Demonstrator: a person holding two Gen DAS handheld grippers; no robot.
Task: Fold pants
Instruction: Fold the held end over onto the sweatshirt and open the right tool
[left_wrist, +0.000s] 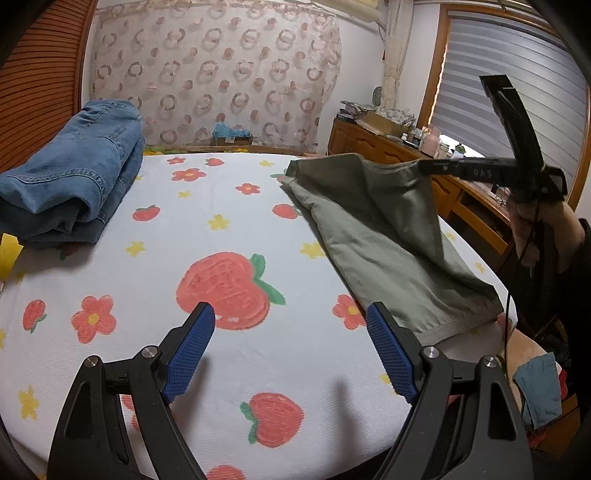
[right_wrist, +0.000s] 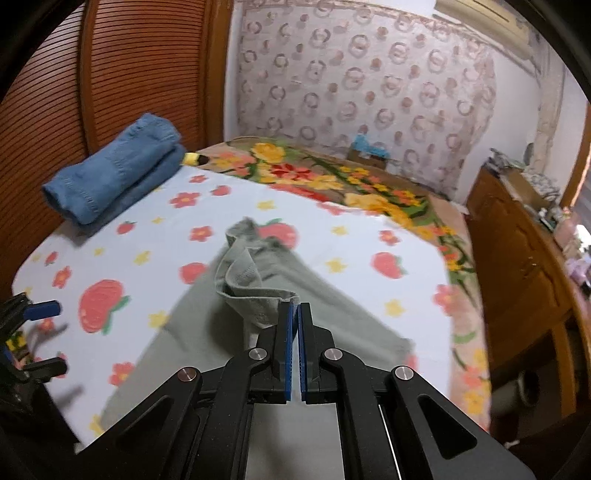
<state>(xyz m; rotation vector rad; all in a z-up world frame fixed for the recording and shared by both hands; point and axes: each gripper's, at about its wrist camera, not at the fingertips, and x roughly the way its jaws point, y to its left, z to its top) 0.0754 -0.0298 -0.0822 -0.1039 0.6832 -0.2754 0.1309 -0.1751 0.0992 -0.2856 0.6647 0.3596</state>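
Note:
Olive-green pants (left_wrist: 376, 236) lie on the white strawberry-print bed cover (left_wrist: 207, 236), toward its right side. My right gripper (right_wrist: 295, 306) is shut on a hem edge of the green pants (right_wrist: 258, 291), and that corner hangs lifted above the cloth below. In the left wrist view the right gripper (left_wrist: 424, 166) shows from the side, raised, with the fabric draped from its tip. My left gripper (left_wrist: 291, 314) hovers open over the bare cover, just left of the pants' near end, with nothing between its blue pads (left_wrist: 192, 350).
A folded pair of blue jeans (left_wrist: 70, 173) lies at the far left of the bed, near a slatted wooden door (right_wrist: 110, 74). A wooden dresser (right_wrist: 524, 266) runs along the right. A floral blanket (right_wrist: 351, 181) covers the far bed edge.

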